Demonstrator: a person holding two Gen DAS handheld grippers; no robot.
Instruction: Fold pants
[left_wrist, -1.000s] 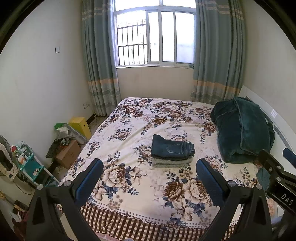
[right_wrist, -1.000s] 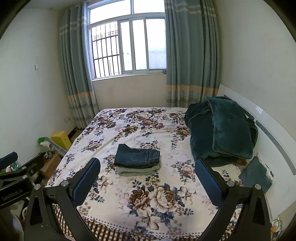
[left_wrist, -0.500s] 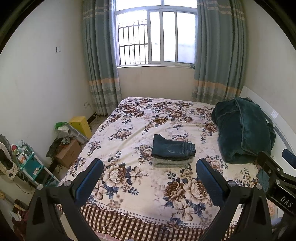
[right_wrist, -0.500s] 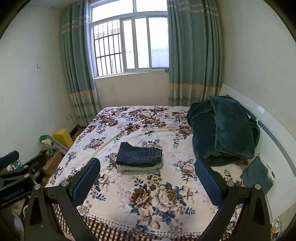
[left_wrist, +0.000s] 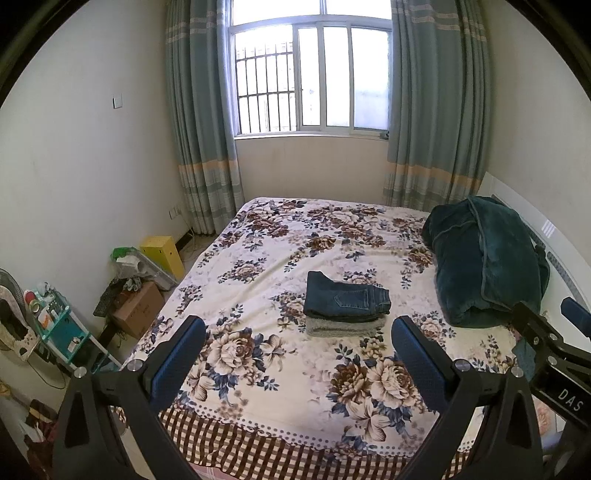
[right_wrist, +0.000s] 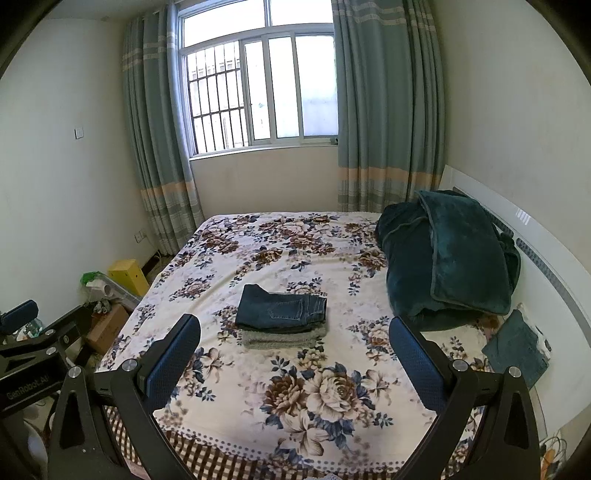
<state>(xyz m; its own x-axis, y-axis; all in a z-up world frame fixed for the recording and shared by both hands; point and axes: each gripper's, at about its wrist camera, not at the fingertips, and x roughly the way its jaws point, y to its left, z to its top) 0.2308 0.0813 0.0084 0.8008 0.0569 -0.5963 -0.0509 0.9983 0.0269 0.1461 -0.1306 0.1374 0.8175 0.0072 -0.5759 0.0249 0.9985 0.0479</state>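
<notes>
Left wrist view: folded jeans are seen at frame centre, stacked on a grey folded garment on the floral bedspread, above and well apart from the left gripper, whose blue fingers are spread wide with nothing held. Right wrist view: the jeans are placed left of centre, well beyond the right gripper, likewise spread and empty. A green blanket is heaped at right.

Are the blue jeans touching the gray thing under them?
Touching. In the right wrist view the folded jeans lie flat on the gray garment, with no gap between them; the left wrist view shows the same.
</notes>
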